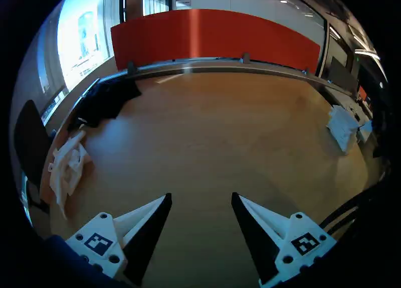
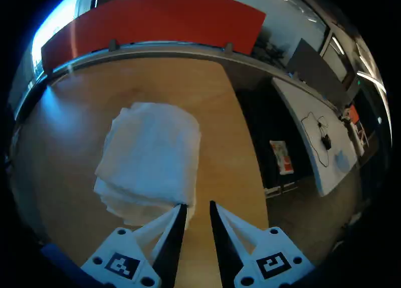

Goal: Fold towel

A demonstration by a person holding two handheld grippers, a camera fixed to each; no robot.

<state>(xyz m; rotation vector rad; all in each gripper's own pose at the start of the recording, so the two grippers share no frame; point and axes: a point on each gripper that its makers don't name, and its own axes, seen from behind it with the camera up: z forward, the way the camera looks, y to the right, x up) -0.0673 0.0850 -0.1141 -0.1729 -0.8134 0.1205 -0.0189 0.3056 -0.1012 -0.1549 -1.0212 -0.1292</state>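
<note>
Left gripper (image 1: pixel 201 198) is hovering spread wide over the table (image 1: pixel 210 132); right gripper (image 2: pixel 198 205), narrowly parted and empty, is hovering at the table's folded towels (image 2: pixel 150 148).

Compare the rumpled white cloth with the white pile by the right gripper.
The crumpled cloth lies bunched and loose at the table edge; the towel stack is folded flat. The crumpled cloth is one heap; the towel stack shows neat layers. Both are white fabric on the wooden table.

The left hand-held gripper (image 1: pixel 201 200) has its fingers spread wide, the right hand-held gripper (image 2: pixel 198 208) only narrowly apart.
</note>
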